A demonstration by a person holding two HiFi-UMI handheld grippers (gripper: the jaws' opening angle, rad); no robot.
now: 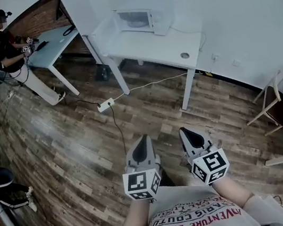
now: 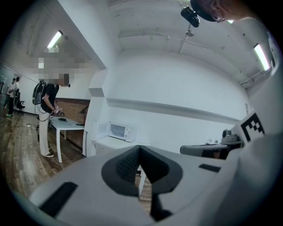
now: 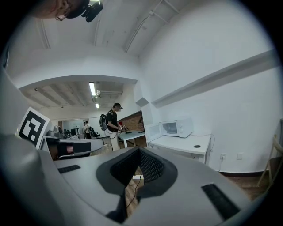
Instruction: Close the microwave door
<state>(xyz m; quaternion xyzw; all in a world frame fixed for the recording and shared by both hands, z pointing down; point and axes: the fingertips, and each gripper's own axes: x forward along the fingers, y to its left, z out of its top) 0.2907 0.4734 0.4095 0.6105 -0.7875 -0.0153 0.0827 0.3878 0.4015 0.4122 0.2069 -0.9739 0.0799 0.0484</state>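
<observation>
Not at the microwave (image 1: 139, 19) yet. It sits at the far end of the white table (image 1: 157, 48), up against the far wall and well apart from both tools, with a stretch of wooden floor in between.

Left gripper (image 1: 141, 139) and right gripper (image 1: 185, 131) are both held low and near, right in front of the person's body, pointing toward the far wall. In each gripper view the jaws come together at the tips with nothing pinched between them, so both tools are closed and empty.

What matters is that the microwave lies almost straight ahead, roughly between the two grippers and maybe a touch toward the left one. Its long side runs left-right along the wall and its front faces back toward the near side. The door (image 2: 101, 131) is swung out at the microwave's left end. It stands upright with its free edge toward the near-left, and it's clearest in the two gripper views. I can't pick it out properly in the head view.

My guess is that the left gripper is the better pick since it's on the door side. It'd have to close the whole gap first, then push the free edge far and to the right.
</observation>
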